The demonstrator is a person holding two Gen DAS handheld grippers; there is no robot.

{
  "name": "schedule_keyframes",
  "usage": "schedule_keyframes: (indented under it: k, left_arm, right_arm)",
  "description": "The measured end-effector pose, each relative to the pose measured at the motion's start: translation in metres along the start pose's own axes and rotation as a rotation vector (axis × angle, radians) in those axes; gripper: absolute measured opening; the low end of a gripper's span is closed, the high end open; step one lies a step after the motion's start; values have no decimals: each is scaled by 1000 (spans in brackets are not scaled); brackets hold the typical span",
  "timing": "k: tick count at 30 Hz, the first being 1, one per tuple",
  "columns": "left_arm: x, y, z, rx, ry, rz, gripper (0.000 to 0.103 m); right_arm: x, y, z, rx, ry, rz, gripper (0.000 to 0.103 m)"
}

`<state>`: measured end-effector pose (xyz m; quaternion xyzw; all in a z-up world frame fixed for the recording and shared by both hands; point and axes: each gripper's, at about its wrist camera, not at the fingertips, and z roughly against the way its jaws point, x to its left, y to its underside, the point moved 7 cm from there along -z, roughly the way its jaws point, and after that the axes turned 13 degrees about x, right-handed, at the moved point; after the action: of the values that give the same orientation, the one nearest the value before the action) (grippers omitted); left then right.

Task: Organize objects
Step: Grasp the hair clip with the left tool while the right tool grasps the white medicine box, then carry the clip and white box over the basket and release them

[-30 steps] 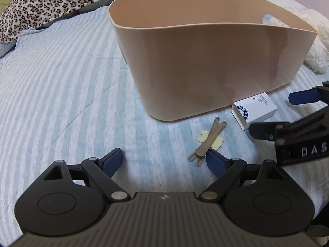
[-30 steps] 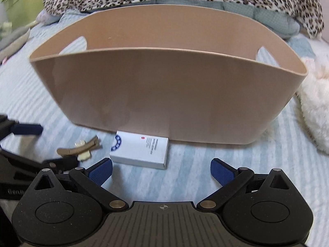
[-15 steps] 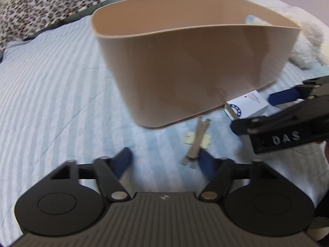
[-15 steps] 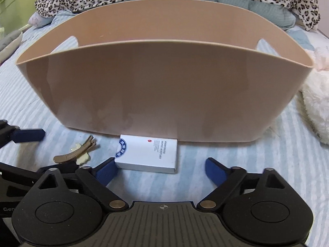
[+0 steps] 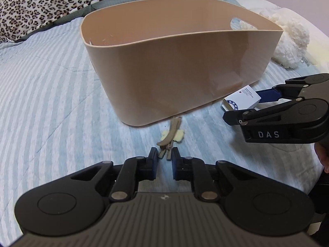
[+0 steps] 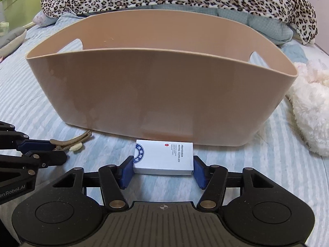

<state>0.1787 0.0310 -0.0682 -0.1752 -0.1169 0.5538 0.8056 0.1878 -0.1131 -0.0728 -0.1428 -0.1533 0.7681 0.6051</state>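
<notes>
Both pick-ups are in hand at once, and neither object has left the bed (image 5: 51, 86) yet. The left hand-held gripper (image 5: 165, 154) has its jaws drawn nearly together around the near end of the tan hair clip (image 5: 170, 130), which lies flat on the striped bedspread just in front of the beige basket (image 5: 174, 72) with a small pale yellow piece (image 5: 178, 137) under it; whether the pads actually press the clip's tail cannot be told from either view. The right hand-held gripper (image 6: 162, 169) sits astride the white box (image 6: 164, 157) — one blue pad at each short end, touching or very nearly so — while the box rests on the bedspread with its far edge close against the basket wall.

Judged from this, the step is the grasp itself, the first of the sorting. The next move calls for a firm squeeze on each item, then a lift high enough to clear the basket's rim before release inside. The clip is thin and held only at its tip, so it may pivot or slip; the box is light and smooth-sided, so it wants even pressure from both pads.
</notes>
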Motion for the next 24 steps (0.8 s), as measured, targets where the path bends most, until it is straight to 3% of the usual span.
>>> schedule_keyframes:
  k: [13, 17, 24]
  left_arm:
    - [-8, 9, 55, -117, -30, -25, 15]
    - [-12, 2, 78, -171, -27, -14, 15]
    - [-16, -21, 117, -280, -53, 2, 15]
  right_arm:
    - [0, 4, 56, -91, -28, -9, 56]
    - [-8, 9, 84, -145, -44, -29, 56]
    - [-28, -11, 125, -258, -59, -78, 56]
